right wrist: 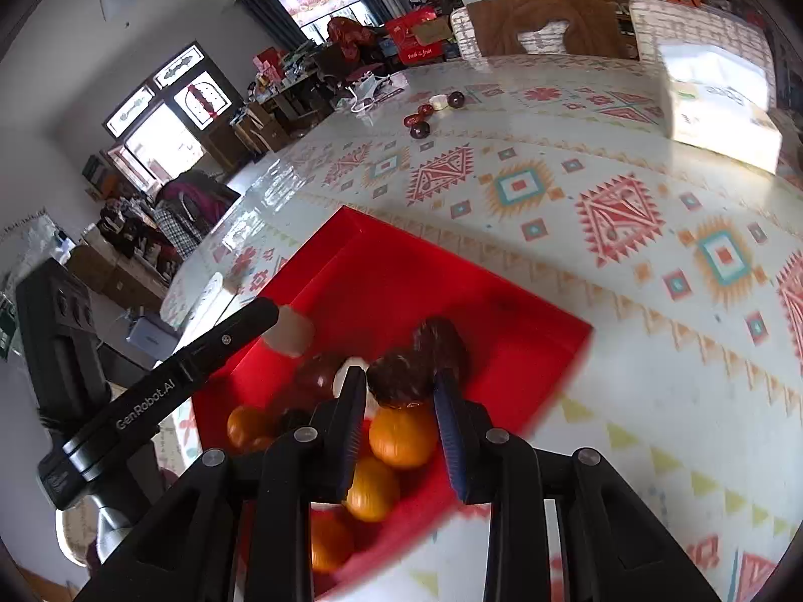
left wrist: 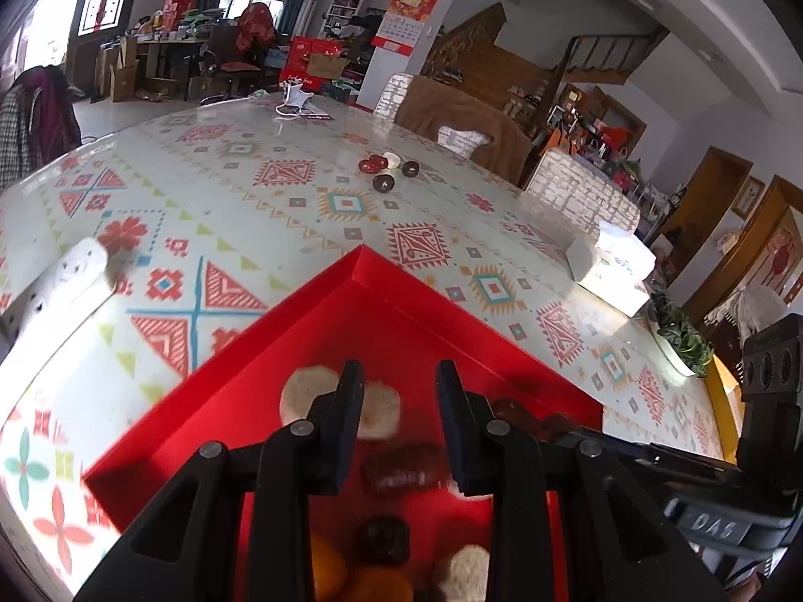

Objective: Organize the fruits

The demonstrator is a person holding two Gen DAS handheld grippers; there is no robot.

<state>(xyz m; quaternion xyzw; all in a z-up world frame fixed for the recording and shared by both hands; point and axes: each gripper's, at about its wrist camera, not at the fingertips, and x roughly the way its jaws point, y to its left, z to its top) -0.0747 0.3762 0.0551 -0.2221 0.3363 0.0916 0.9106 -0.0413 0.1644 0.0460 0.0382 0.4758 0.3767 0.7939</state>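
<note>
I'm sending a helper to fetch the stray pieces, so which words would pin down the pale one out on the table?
Start at the red tray and look across the patterned table to its far side. A small cluster lies there: among the dark red, glossy fruits, the pale piece is the only whitish one, sitting at the back.

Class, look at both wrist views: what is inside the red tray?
Inside the red tray: oranges, dark red fruits and pale round pieces. The black grippers hide part of the pile, so no full count.
</note>
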